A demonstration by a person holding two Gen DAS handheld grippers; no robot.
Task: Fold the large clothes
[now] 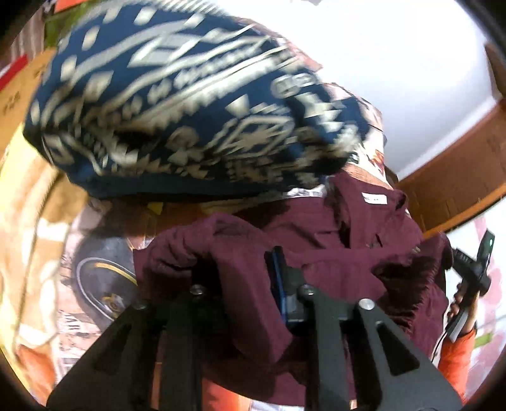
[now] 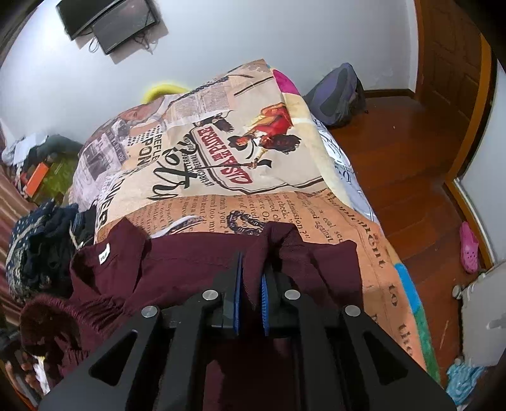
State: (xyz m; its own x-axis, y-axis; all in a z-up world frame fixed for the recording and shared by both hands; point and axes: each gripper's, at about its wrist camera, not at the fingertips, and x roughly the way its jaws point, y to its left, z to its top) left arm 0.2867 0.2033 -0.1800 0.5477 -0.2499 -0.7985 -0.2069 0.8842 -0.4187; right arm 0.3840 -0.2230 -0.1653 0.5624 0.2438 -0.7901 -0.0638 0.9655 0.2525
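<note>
A maroon garment with a white neck label lies bunched at the near end of the bed. In the right wrist view my right gripper is shut on a ridge of its fabric between the blue pads. In the left wrist view my left gripper is draped in the same maroon garment; one blue pad shows and the other finger is hidden under cloth. The right gripper shows at the far right there, in a hand.
A navy and cream patterned garment is heaped close by, also at the bed's left edge. The bed has a printed newspaper-style blanket. A backpack, wooden floor, pink shoe and wall TV surround it.
</note>
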